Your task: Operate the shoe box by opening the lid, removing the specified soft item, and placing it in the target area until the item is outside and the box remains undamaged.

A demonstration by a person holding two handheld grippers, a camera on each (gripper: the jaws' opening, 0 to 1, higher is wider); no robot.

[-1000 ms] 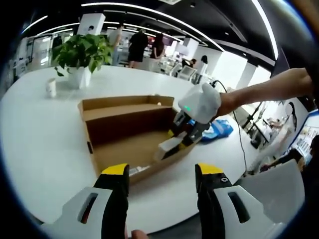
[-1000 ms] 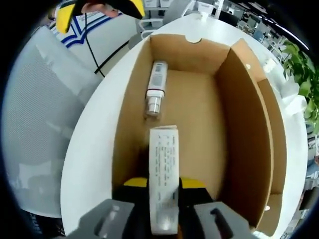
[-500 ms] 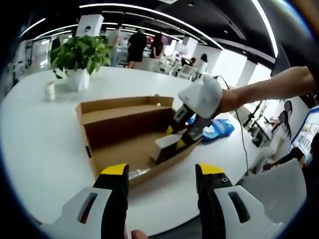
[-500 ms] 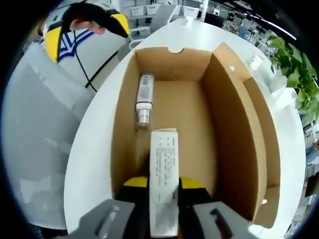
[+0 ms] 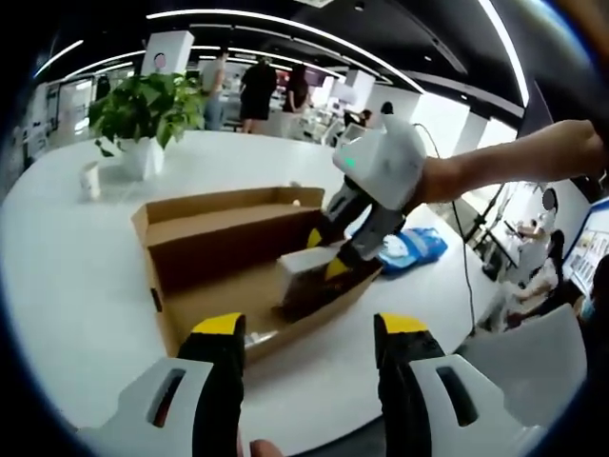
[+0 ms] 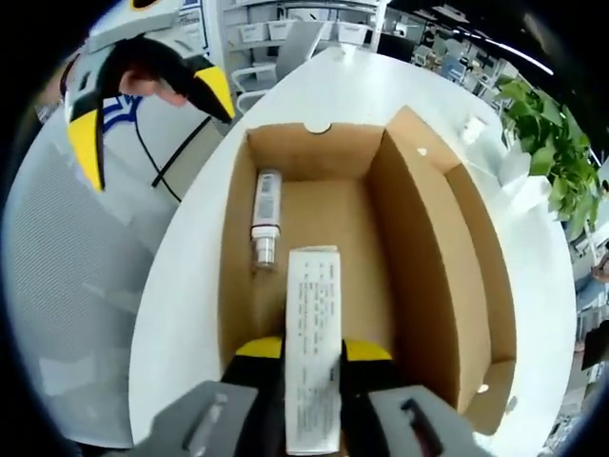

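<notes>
In the right gripper view we see our right gripper (image 6: 312,357) with its jaws closed tight on a flat white pack (image 6: 312,347) printed with small text, held above the open cardboard shoe box (image 6: 433,248). Inside the box, at about ten o'clock from the pack, a white tube (image 6: 265,217) lies along the box wall. Our left gripper (image 6: 143,105) shows at ten o'clock in that view, off the table (image 6: 190,276). In the left gripper view, the left gripper (image 5: 311,335) has its jaws spread wide apart with nothing between them, hovering short of the box (image 5: 205,228). Beyond, the right gripper (image 5: 328,252) holds the pack (image 5: 306,260) over the box's near corner. A potted plant (image 5: 143,114) stands at eleven o'clock on the table (image 5: 67,286), and a blue bundle (image 5: 407,249) lies at two o'clock past the box.
</notes>
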